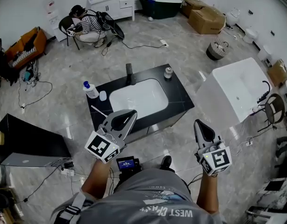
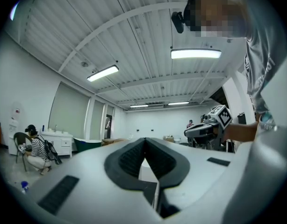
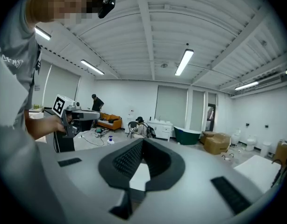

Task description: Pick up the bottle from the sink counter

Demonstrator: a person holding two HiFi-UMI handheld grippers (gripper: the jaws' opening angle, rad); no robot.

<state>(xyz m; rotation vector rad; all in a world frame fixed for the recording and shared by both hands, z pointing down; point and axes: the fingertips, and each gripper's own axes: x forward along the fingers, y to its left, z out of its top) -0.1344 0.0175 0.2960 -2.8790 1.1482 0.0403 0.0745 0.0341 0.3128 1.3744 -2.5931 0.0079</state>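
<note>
Head view. The sink counter [image 1: 181, 97] is a black slab with a white basin [image 1: 139, 96] sunk in its middle. The bottle [image 1: 91, 90], white with a blue cap, stands upright on the counter's 9 o'clock corner. A small white cup [image 1: 103, 95] stands just beside it at its 4 o'clock. A black faucet [image 1: 129, 73] rises at the basin's 12 o'clock edge. A small jar [image 1: 168, 72] sits toward the counter's 1 o'clock corner.

Left gripper [image 1: 132, 112]: held over the counter's 6 o'clock edge. From its tip the bottle lies at about 10 o'clock, apart from it, with no contact. The left gripper view shows its jaws pressed together at the tips, nothing between them [image 2: 144, 141]. The bottle's blue cap shows low at 8 o'clock in that view [image 2: 24, 186].

Right gripper [image 1: 197, 123]: held off the counter's 5 o'clock corner, over the floor. The bottle lies between 9 and 10 o'clock from it, well apart. Its jaws are likewise pressed together on nothing [image 3: 142, 141].
</note>
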